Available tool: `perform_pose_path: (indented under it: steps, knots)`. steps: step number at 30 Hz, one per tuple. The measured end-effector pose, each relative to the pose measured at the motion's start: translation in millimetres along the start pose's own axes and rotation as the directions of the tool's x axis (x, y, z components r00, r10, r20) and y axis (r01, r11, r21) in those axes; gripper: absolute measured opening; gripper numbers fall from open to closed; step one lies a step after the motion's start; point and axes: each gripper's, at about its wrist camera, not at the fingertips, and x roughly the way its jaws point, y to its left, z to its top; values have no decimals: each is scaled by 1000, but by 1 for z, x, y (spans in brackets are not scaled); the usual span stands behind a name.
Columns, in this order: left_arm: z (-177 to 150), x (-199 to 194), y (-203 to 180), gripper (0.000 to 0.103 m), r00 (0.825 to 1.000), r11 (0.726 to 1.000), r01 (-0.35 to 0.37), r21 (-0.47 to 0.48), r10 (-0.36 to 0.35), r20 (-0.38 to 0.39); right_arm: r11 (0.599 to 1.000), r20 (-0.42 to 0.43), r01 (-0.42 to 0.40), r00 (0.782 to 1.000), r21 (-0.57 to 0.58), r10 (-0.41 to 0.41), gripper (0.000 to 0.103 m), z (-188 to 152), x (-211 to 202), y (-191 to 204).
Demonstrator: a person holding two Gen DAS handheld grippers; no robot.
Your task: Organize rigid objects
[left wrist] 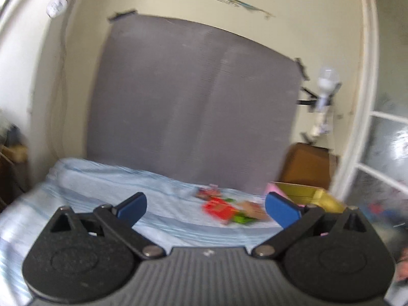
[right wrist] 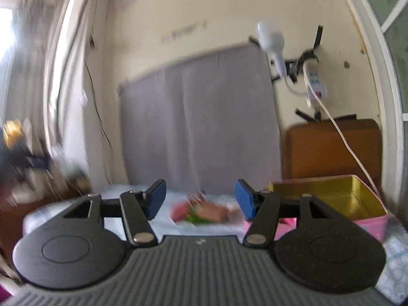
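Note:
Both views are blurred. A small heap of coloured flat objects [left wrist: 229, 210], red, green and brown, lies on the pale blue striped bed sheet [left wrist: 107, 186]. My left gripper [left wrist: 206, 209] hangs well short of the heap, open wide with nothing between its blue pads. In the right wrist view the same heap [right wrist: 204, 211] shows beyond my right gripper [right wrist: 200, 199], which is open and empty. A pink box with a gold inside [right wrist: 331, 201] stands open to the right of the heap; the box [left wrist: 306, 195] also appears past my left gripper's right finger.
A grey panel [left wrist: 193, 102] is taped to the cream wall behind the bed. A brown wooden cabinet [right wrist: 334, 148] stands behind the box, with a white cable [right wrist: 341, 137] hanging over it. A white-framed door [left wrist: 377, 127] is at the right, dark clutter [right wrist: 25, 153] at the left.

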Motion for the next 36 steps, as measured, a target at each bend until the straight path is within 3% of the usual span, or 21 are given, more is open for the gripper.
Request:
perform_pose_path:
  steps: [2,5,9,13,18,22,26,27,31,33,36]
  knots:
    - [-13,16,-17,102,996,997,82,-12,-82,-19,998,-39,38,998,-40,-40,68,-8,19,2]
    - [-35,51,-50,102,975,978,205,-34,-207,-83,991,-94,108,989,-82,-116,69,-14,47,-5]
    - [-67,90,-96,102,943,957,287,-40,-290,-165,987,-195,158,968,-4,-156,69,-25,57,-21]
    - [-92,117,-122,102,924,952,303,-50,-306,-230,988,-260,150,956,33,-136,67,-41,50,-11]
    - [-114,152,-126,96,889,953,271,-138,-303,-344,994,-327,102,938,-45,-111,66,-67,43,18]
    - [-126,153,-133,96,877,947,290,-137,-321,-357,978,-312,207,928,-27,-205,66,-68,57,11]
    - [-132,154,-139,97,864,941,309,-136,-338,-373,922,-294,319,923,217,-250,71,-61,65,-22]
    - [-132,154,-140,97,862,941,311,-133,-339,-376,911,-296,339,918,235,-265,71,-62,66,-24]
    - [-129,153,-141,97,859,937,321,-140,-350,-373,884,-319,397,895,246,-313,89,-64,77,-23]
    - [-128,152,-144,97,860,937,323,-136,-350,-371,877,-340,423,878,228,-335,91,-65,86,-22]
    - [-128,152,-145,97,861,940,317,-129,-342,-376,848,-327,511,832,139,-448,93,-68,93,-22]
